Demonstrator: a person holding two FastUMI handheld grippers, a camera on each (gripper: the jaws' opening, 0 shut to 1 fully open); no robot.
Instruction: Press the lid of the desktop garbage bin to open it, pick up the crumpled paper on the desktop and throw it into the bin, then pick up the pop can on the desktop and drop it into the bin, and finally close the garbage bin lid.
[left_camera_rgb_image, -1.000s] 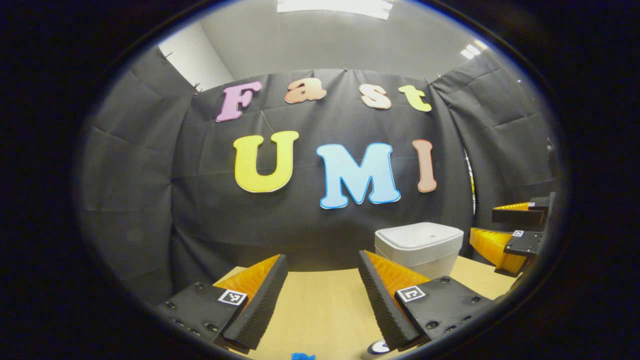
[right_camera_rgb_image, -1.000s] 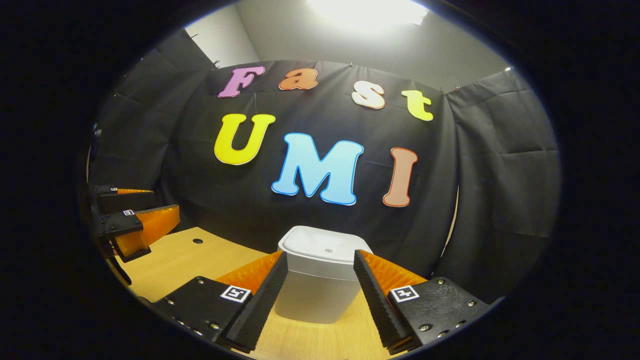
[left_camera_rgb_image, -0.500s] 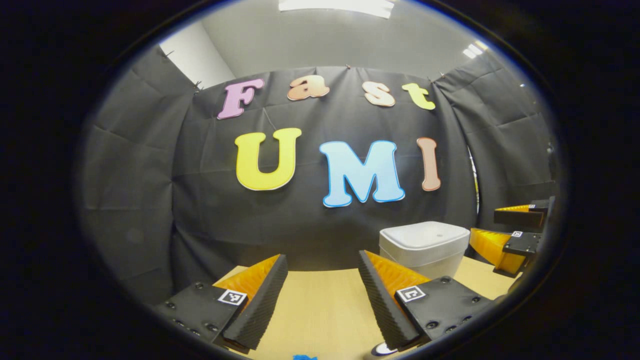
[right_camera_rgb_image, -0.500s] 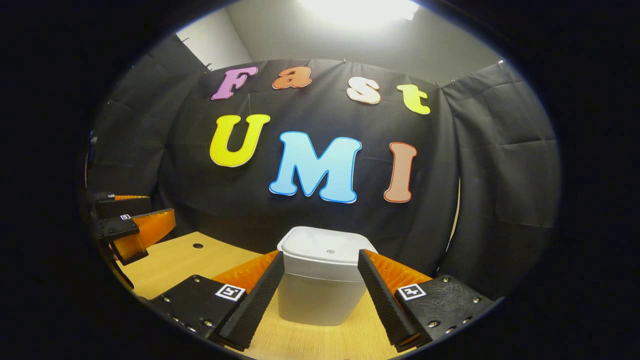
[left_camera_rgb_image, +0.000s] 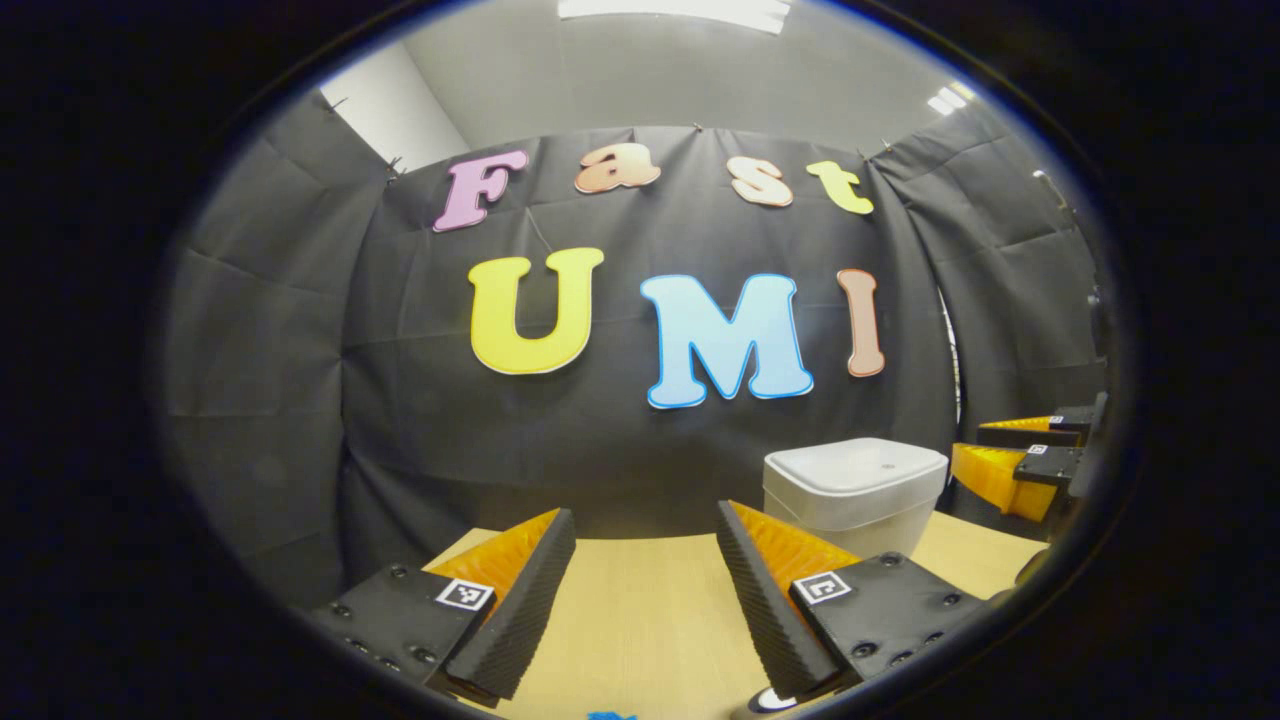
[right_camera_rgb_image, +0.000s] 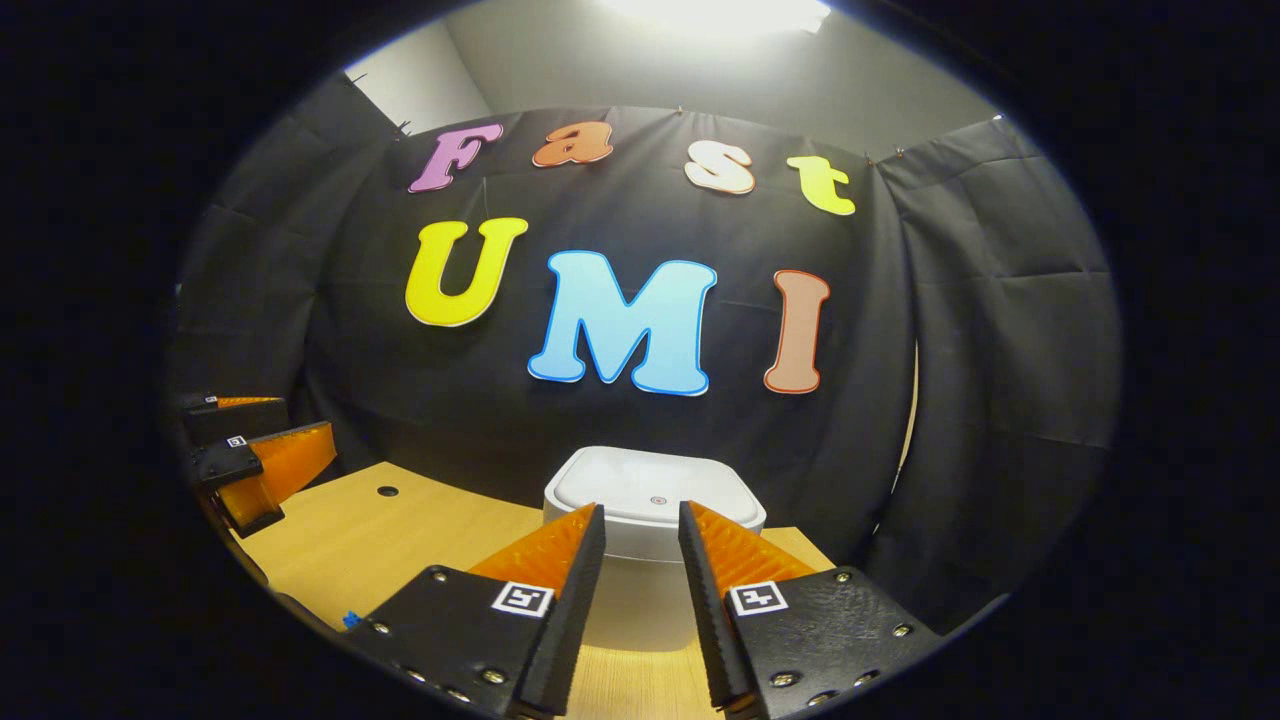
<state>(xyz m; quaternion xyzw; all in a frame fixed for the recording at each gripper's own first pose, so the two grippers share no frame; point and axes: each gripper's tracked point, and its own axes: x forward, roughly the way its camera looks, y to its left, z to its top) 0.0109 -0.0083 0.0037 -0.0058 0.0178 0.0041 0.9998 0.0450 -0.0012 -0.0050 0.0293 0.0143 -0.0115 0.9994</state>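
Right gripper (right_camera_rgb_image: 640, 545) narrowed, holding nothing, before closed bin (right_camera_rgb_image: 655, 500); left gripper (left_camera_rgb_image: 645, 550) wide, empty.

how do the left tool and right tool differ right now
The left tool has its fingers spread wide over bare desk; the right tool has its fingers closer together, with a narrow gap. The right tool lines up with the closed white bin; the left tool points beside it. Both hold nothing.

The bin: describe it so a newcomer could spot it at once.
On the wooden table, look toward the back by the black cloth wall. The bin stands there, straight ahead of the right gripper. It is a white box with rounded corners and a closed flat lid.
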